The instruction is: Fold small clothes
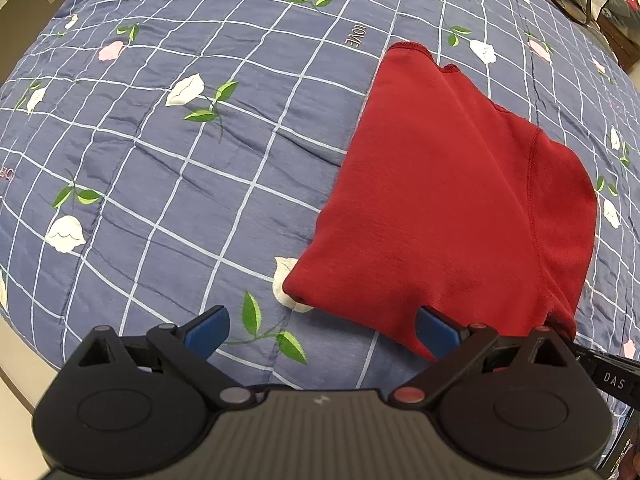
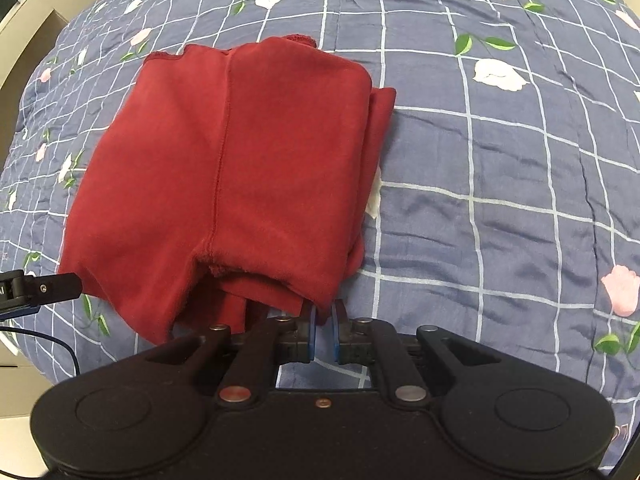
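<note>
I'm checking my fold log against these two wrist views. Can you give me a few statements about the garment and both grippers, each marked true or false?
1. The red garment lies on a blue checked floral quilt. True.
2. The left gripper is shut on the garment. False: its jaws are wide open.
3. The right gripper has its jaws nearly together at the garment's near edge. True.
4. The garment is spread out in a single layer. False: layers show at its near edge.

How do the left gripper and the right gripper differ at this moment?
The left gripper is wide open; the right gripper is nearly shut, with only a narrow gap. The left gripper holds nothing, one blue finger lying over the near edge of the red garment; the right gripper's fingertips sit at the garment's near corner, but a grip is not clearly visible. Both hover over the blue floral quilt.
</note>
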{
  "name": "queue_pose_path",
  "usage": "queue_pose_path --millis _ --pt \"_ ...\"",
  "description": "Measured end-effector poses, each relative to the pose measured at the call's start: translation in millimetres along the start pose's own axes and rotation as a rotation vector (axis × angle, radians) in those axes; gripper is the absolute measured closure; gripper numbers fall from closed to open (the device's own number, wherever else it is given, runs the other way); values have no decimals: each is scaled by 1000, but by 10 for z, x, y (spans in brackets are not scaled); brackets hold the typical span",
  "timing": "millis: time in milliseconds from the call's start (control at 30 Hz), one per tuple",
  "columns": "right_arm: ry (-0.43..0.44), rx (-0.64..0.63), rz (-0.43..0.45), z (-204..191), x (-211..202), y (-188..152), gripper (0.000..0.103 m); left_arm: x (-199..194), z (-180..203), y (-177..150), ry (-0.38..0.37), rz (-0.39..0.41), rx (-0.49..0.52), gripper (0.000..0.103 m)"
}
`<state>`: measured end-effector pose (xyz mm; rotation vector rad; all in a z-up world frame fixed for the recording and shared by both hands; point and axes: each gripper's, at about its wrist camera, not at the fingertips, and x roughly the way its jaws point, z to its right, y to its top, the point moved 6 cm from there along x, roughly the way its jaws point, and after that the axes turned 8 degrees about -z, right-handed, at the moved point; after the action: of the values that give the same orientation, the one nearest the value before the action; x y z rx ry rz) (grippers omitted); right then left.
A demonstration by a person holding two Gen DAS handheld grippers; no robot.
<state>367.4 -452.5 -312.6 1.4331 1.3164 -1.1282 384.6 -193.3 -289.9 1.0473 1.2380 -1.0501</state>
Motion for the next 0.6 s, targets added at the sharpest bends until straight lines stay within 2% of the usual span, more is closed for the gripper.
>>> queue_pose_path --millis 200,267,367,433,467,500,533,600 --pt "16 2 1 -9 -36 -13 95 -23 21 3 6 1 3 2" --pt "26 21 -7 1 -40 -10 91 -37 26 18 2 6 8 2" --pt "35 49 -6 33 -80 -17 73 -51 25 71 -3 19 13 2" --pt "45 64 3 61 -127 -14 48 -66 5 135 -9 31 12 1" --pt "52 71 11 77 -157 -5 41 -74 -7 174 -11 38 11 1" --pt "61 82 21 98 -187 12 28 -83 -23 219 -11 47 7 1" --pt "75 97 33 120 -214 34 21 -90 -39 272 -11 57 1 1" --pt "132 159 60 187 -258 106 15 -85 -72 376 -11 72 -11 1"
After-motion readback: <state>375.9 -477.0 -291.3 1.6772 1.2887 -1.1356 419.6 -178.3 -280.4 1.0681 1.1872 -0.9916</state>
